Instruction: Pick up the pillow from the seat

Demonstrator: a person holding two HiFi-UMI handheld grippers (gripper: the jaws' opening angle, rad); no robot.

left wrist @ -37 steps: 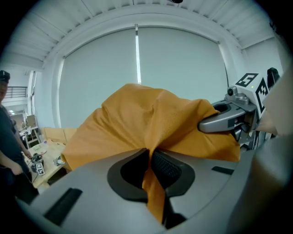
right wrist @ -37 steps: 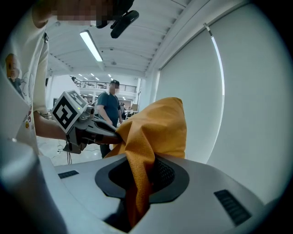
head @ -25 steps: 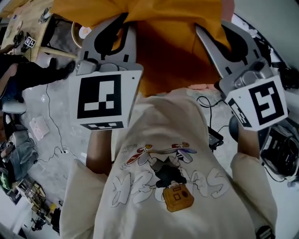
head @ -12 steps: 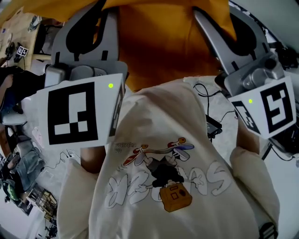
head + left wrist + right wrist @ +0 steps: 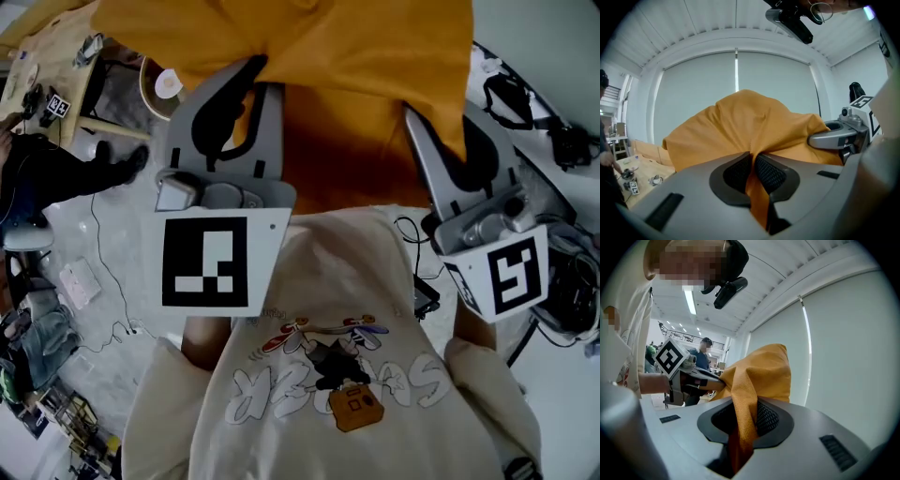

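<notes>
The orange pillow [image 5: 328,56] hangs as slack fabric in front of the person's chest, off any seat. My left gripper [image 5: 246,80] is shut on one edge of it; in the left gripper view a fold of the pillow [image 5: 750,122] runs down between the pads of the left gripper [image 5: 753,164]. My right gripper [image 5: 450,131] is shut on the other edge. In the right gripper view the pillow [image 5: 759,371] is pinched in the right gripper [image 5: 745,420]. Each gripper shows in the other's view, the right gripper [image 5: 834,138] and the left gripper [image 5: 693,378].
Below lies a grey floor with cables and a power strip [image 5: 77,258]. A wooden table [image 5: 56,47] stands at the upper left, black gear [image 5: 562,141] at the right. A white blind [image 5: 736,75] fills the wall ahead. Another person [image 5: 705,352] stands far off.
Both grippers keep their hold on the pillow. In the head view they now sit a little lower, and more of the orange fabric shows above them.
</notes>
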